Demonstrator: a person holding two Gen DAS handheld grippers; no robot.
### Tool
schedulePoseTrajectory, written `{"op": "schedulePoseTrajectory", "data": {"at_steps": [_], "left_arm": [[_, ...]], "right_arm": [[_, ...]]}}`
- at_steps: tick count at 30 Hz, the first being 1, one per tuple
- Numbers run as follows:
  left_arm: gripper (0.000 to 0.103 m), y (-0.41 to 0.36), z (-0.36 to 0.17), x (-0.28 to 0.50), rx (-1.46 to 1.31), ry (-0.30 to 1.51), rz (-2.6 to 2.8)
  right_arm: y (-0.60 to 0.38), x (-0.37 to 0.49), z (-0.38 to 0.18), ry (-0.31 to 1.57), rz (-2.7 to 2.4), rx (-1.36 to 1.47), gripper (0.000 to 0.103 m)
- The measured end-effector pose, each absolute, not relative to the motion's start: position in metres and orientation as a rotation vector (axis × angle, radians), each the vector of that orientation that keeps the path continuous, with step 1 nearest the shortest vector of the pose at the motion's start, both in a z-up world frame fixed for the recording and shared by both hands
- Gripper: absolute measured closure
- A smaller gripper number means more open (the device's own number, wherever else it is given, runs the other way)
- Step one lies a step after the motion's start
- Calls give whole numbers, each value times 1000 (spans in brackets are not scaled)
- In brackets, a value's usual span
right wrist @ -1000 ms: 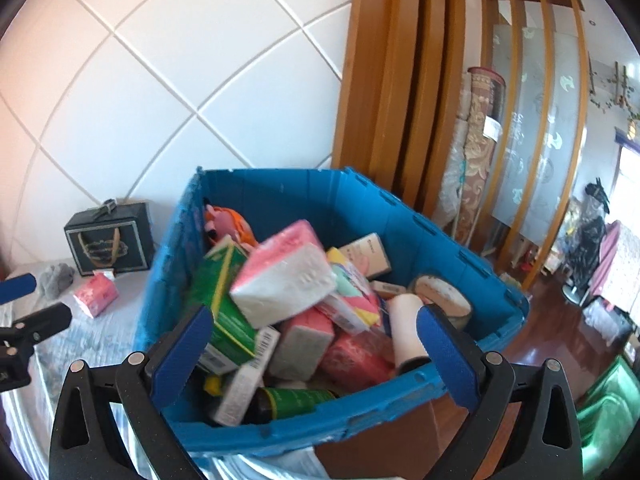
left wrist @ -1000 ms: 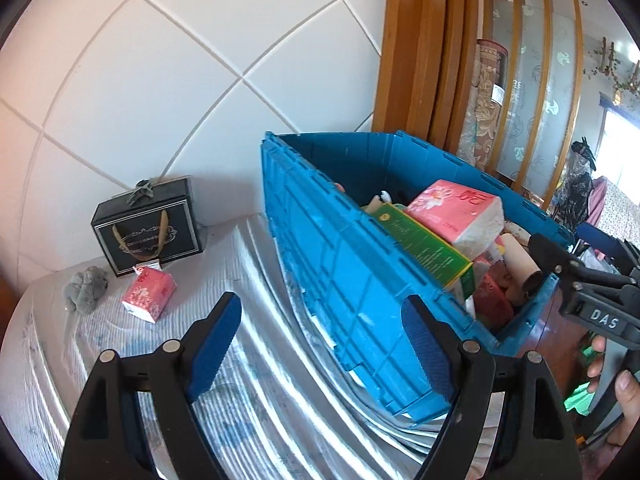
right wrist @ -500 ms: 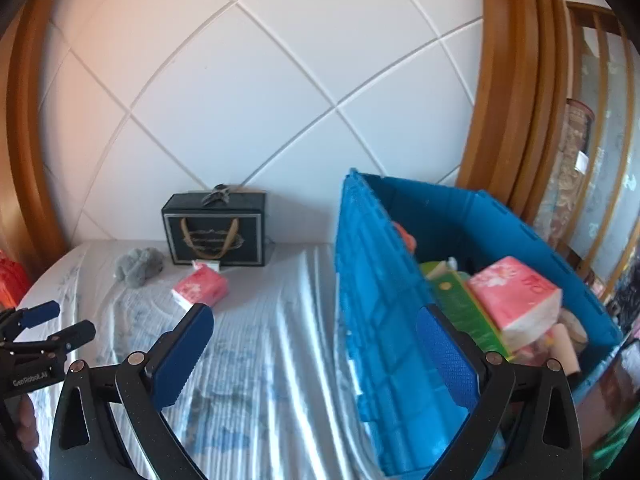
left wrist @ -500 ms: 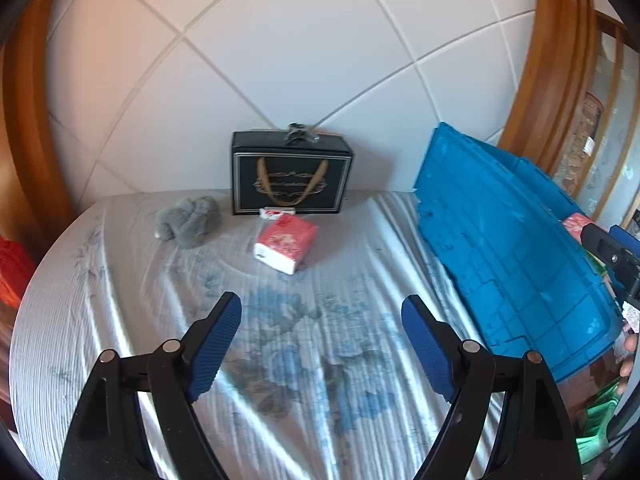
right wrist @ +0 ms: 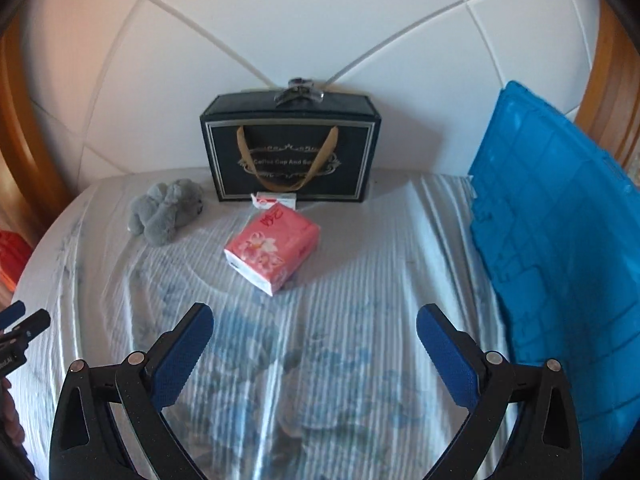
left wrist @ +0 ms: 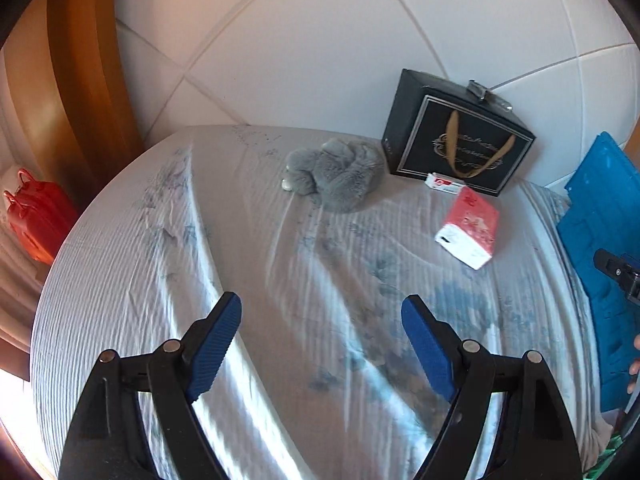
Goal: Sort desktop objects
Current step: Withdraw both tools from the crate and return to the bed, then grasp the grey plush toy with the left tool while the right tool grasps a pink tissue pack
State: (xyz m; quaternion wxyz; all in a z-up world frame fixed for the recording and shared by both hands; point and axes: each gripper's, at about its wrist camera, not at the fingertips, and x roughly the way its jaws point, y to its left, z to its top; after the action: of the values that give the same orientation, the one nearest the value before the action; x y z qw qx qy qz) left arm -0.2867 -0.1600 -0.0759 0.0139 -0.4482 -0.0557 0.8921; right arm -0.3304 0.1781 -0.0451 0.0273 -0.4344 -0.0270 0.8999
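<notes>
Two pairs of tongs over a table (right wrist: pixel 360 280) draped in a pale ribbed cloth with blue floral print. Left tongs (left wrist: pixel 322 320) spread wide, blue pads apart, gripping nothing, hovering above bare cloth. Right tongs (right wrist: pixel 316 328) likewise spread wide and empty, aimed toward the pink tissue pack (right wrist: pixel 273 250). Tissue pack lying flat near the table's middle, long axis running diagonally in the right wrist view, from the white end nearest the camera back toward the wall and slightly right, floral face up. Just behind it, a small red-and-white carton (right wrist: pixel 276 201) resting against the foot of a black gift bag (right wrist: pixel 291 152), upright at the padded white wall, gold ribbon handles draped down its front. Grey plush toy (right wrist: pixel 166 212) slumped to the left of the bag, apart from the tissue pack. Blue plastic crate (right wrist: pixel 560 260) standing at the table's right side, only its ribbed outer wall in view. Red container (left wrist: pixel 36 216) off the table's left edge, seen from the left wrist. Compared with half a second ago, both views swung further left: crate now pushed to the right margin in each, its contents gone from the right wrist view, tissue pack closer and more central for the right tongs. Objects on the cloth unmoved; both tongs as wide as before.
</notes>
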Motion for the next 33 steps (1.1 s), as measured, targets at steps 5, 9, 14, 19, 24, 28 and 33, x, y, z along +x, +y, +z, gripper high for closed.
{"op": "schedulePoseTrajectory", "data": {"at_steps": [5,9,14,19,24,28,33], "left_arm": [[21,-175,-119,-366,-1465,-130,2738],[21,-183,-148,-422,-1501,-55,2733],[21,-176,-157,-474,-1442,-1,2681],[21,-140,-164,-518,-1364,135,2571],[21,-100,-193,-556,-1495,288,2428],[22,-80,-210,-571,-1619,457,2438],[46,-98,-208,-590,-1827,243,2443]], "right_arm": [[153,-398,-114,-104,2725,-1503,0],[145,-443,-164,-150,2682,-1579,0],[176,-487,-203,-108,2632,-1631,0],[241,-502,-204,-47,2468,-1570,0],[266,-493,-177,116,2543,-1541,0],[254,-512,-173,59,2597,-1608,0],[228,-554,-193,-15,2569,-1743,0]]}}
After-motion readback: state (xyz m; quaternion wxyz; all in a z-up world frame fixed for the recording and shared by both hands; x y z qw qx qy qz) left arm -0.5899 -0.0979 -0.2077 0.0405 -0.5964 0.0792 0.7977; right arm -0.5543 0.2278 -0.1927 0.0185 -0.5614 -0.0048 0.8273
